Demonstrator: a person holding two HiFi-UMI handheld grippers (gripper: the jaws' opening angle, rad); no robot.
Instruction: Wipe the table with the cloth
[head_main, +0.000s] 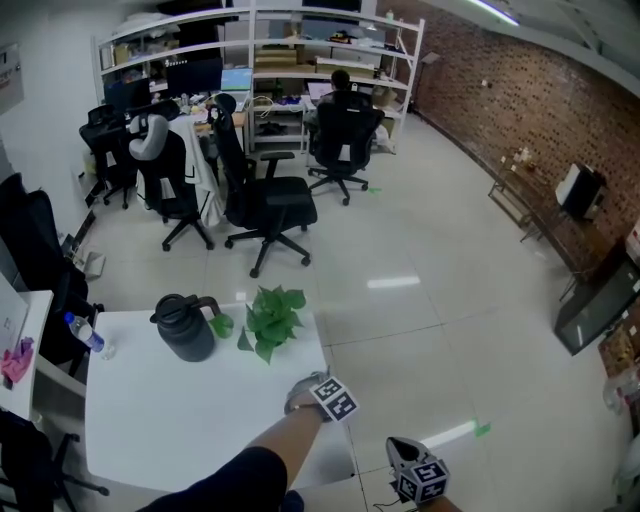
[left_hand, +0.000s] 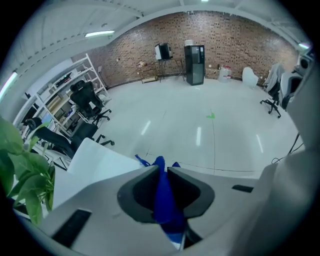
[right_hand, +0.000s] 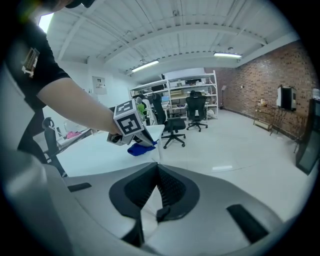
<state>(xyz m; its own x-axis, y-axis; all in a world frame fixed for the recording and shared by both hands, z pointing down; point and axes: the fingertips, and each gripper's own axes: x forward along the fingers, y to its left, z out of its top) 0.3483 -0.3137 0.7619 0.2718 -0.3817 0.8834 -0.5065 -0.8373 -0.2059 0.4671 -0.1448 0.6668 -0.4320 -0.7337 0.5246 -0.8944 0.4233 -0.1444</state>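
From the head view, one white table (head_main: 160, 420) carries one dark jug (head_main: 185, 328) and one leafy plant (head_main: 272, 320) side by side at its far edge, with one bottle (head_main: 85, 333) at the far left corner; the left gripper (head_main: 308, 395) points steeply down at the table's right edge, and the right gripper (head_main: 412, 468) hangs off the table over the floor (head_main: 450, 300); the cloth cannot be made out here, as the left gripper covers that spot. From the left gripper view, the left gripper (left_hand: 163, 169) has its jaws nearly together, pinching the one blue cloth (left_hand: 164, 197); the cloth is gathered into a narrow strip whose long axis follows the jaws, its free end poking out past the tips toward the table (left_hand: 95, 160) edge; the plant (left_hand: 25, 175) leaves show at far left. From the right gripper view, the right gripper (right_hand: 157, 164) has its jaws closed together with nothing between them; only this view shows the cloth (right_hand: 141, 148) from the side, a low bunch lying on the table (right_hand: 90, 155) by its edge, stretched crosswise beneath the left gripper (right_hand: 142, 140).
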